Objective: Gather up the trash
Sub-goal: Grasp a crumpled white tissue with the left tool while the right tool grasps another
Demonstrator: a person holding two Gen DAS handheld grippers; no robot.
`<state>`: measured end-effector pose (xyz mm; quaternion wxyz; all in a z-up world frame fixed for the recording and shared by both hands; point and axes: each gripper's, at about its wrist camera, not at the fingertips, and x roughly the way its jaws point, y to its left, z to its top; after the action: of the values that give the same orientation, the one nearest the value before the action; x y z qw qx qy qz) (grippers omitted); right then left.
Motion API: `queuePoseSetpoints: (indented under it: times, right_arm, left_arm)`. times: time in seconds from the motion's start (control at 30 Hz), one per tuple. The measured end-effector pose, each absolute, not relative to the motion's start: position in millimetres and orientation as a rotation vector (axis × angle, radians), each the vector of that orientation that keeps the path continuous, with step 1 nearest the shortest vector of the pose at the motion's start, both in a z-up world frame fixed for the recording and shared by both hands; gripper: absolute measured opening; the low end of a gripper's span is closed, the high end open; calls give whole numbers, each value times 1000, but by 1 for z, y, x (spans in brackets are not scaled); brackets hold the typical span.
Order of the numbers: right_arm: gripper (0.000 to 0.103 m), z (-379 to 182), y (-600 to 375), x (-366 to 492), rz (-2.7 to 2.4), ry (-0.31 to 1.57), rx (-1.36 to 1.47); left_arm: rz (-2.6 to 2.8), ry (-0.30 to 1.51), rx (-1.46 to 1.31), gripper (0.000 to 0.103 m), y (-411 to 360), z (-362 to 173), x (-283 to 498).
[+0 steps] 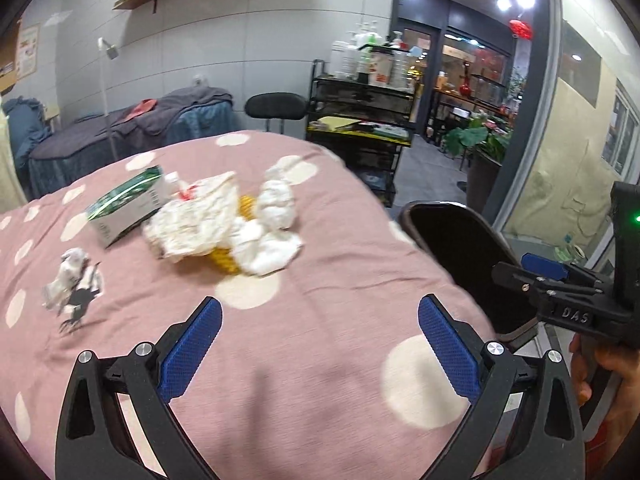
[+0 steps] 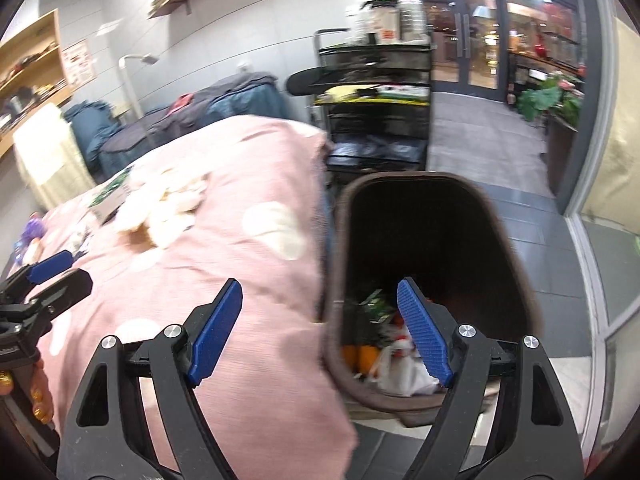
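A pile of crumpled white tissues with yellow scraps lies on the pink dotted blanket, next to a green-and-white box. A small crumpled wrapper lies at the left. My left gripper is open and empty, hovering over the blanket short of the pile. A brown trash bin stands beside the bed and holds trash. My right gripper is open and empty above the bin's near rim; it also shows in the left wrist view. The pile shows blurred in the right wrist view.
A black cart with bottles stands past the bed's far end, next to a black stool. Another covered bed is at the back left. Glass doors and plants are on the right.
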<state>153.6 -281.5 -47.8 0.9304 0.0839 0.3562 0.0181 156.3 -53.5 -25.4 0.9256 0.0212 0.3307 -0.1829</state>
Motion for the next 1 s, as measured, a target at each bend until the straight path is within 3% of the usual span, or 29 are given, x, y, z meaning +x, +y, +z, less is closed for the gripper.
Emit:
queuePoseSetpoints:
  times: [0.63, 0.83, 1.0]
  right_arm:
    - [79, -39, -160, 238, 346, 843, 35]
    - [79, -38, -140, 293, 327, 877, 9]
    - [71, -50, -133, 345, 317, 943, 79]
  left_arm:
    - [-11, 774, 66, 97, 130, -45, 230]
    - [18, 855, 55, 88, 160, -56, 270]
    - [-8, 918, 34, 75, 161, -67, 293]
